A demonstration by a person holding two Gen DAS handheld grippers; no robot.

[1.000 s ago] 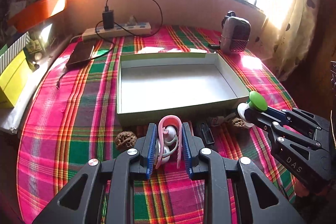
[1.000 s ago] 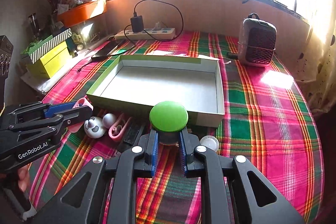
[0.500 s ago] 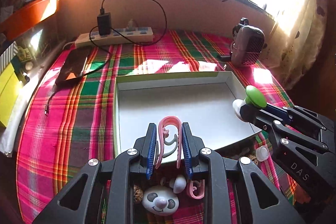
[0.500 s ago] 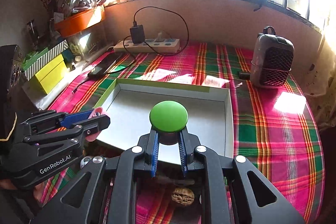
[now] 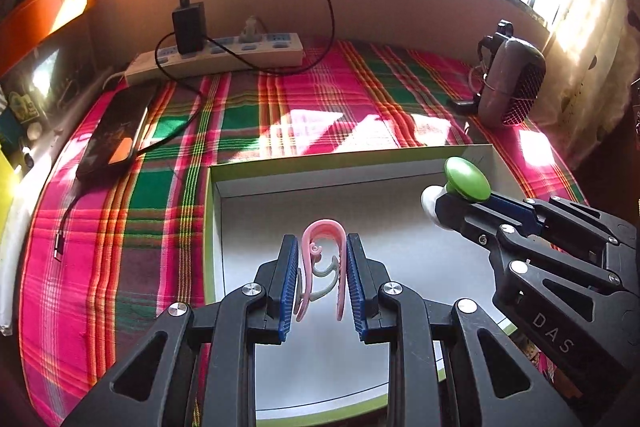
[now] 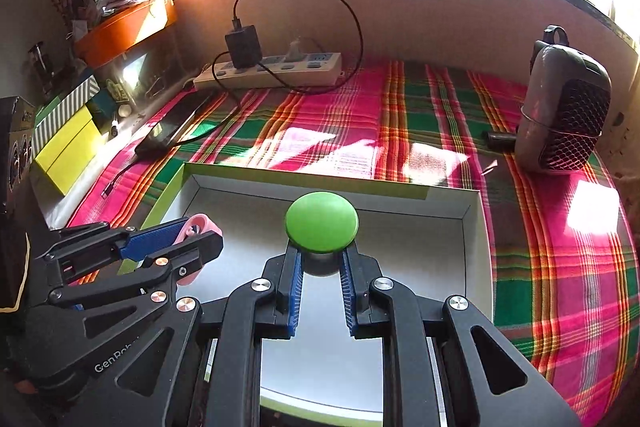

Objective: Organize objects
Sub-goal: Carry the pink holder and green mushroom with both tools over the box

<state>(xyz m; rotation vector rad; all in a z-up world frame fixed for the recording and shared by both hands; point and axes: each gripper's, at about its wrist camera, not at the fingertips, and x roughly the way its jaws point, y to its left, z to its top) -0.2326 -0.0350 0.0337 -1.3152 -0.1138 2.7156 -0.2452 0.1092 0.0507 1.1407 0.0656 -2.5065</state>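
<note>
Both claws hang over the empty box (image 5: 212,227); the left gripper (image 5: 322,279) pinches a pink clip (image 5: 320,233), the right gripper (image 6: 322,267) a green-capped mushroom toy (image 6: 322,221); best lower each close to the floor, well apart, before letting go.

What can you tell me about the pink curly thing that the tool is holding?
The pink clip looks like smooth plastic, bent into a narrow arch with a little curl and a grey hook inside. It stands upright, rounded end up, squeezed between the blue ribbed pads of the left tool. It hangs above the white floor of the open box, touching only the pads.
</note>
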